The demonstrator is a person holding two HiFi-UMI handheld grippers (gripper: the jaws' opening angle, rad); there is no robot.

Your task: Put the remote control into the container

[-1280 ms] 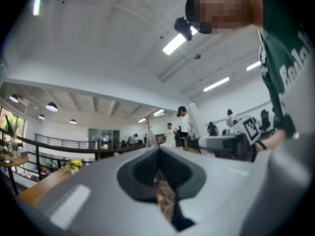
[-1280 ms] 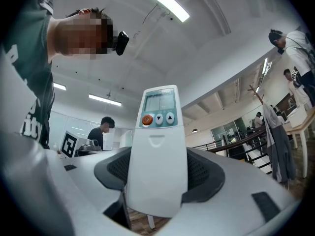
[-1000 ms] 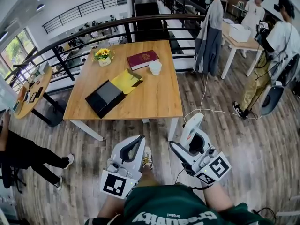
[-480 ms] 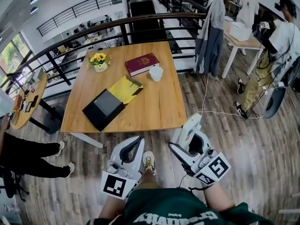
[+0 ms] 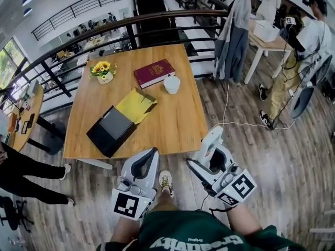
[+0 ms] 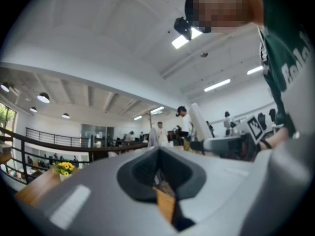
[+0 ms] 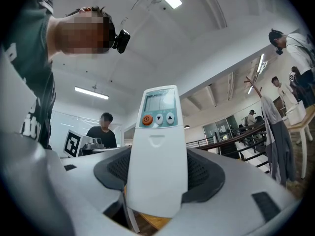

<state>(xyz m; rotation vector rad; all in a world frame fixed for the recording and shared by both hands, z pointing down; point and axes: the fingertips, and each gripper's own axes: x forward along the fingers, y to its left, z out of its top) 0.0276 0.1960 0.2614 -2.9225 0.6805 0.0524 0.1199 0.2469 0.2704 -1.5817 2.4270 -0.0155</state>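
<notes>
2 grippers are held low in the head view, short of the light wooden table [image 5: 175,122]: left gripper [image 5: 148,160] and right gripper [image 5: 205,163]. The white slim remote control [image 5: 212,141] is carried in the right gripper, well apart from the black open box container with a yellow flap [image 5: 111,130], which lies on the table.

Left gripper view: jaws are pressed together, nothing between them.

Right gripper view: jaws are clamped on the remote's lower body [image 7: 158,146], with display and 3 buttons sticking out beyond them.
</notes>
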